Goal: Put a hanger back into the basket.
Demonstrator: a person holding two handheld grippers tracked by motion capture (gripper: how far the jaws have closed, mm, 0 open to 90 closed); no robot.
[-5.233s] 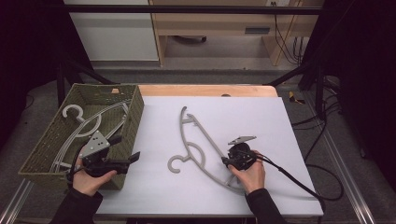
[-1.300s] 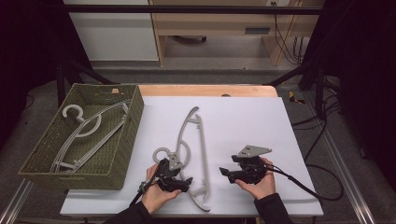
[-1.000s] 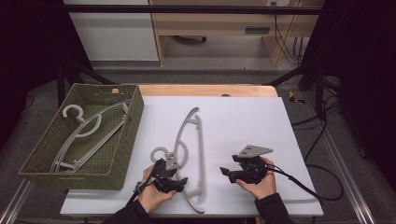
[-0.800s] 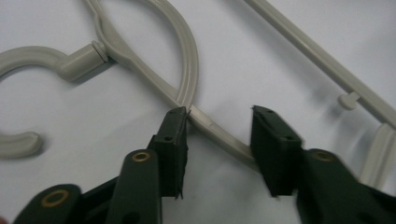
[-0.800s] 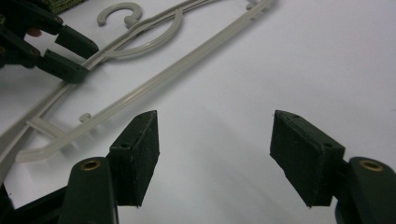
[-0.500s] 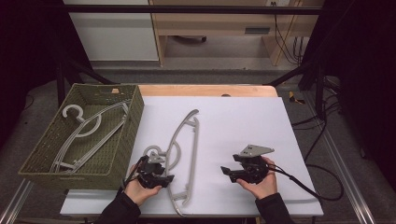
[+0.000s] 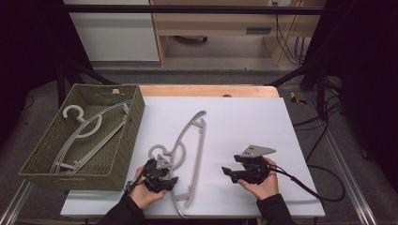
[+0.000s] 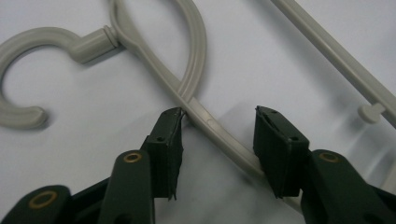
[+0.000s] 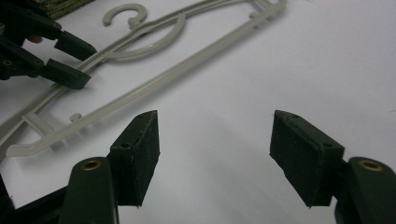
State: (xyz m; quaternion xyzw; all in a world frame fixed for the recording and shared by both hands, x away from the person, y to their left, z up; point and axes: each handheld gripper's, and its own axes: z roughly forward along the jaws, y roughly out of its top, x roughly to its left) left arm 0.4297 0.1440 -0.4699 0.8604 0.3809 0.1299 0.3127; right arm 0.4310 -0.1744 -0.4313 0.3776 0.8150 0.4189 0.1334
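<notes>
While seen from the high view: white table (image 7: 244, 122) across the middle of the frame, green woven basket (image 7: 126, 154) at the left edge holding a grey hanger in the basket (image 7: 89, 136). Second grey hanger (image 7: 187, 150) flat on the table, lower centre, running from upper right down to lower left, hook turned toward the basket. Left gripper (image 7: 162, 177) at the lower left of the frame, held in the left hand (image 7: 143, 190), right over the hanger just below its hook. Right gripper (image 7: 232, 172) at the lower right, held in the right hand (image 7: 260, 183), apart from the hanger, cable (image 7: 309, 190) trailing off toward the right edge.

Left gripper view: hook of the hanger (image 8: 196, 70) at the upper left, curved neck and arm slanting down through the centre. Jaws of the left gripper (image 8: 219, 135) parted partway, one on each side of the hanger's arm, left jaw tip touching or almost touching it, right jaw clear of it; not clamped.

Right gripper view: jaws of the right gripper (image 9: 215, 149) wide apart at the bottom, holding nothing, bare table between them. Hanger (image 9: 154, 70) across the upper left, left gripper (image 9: 70, 60) at the left edge straddling the arm.
</notes>
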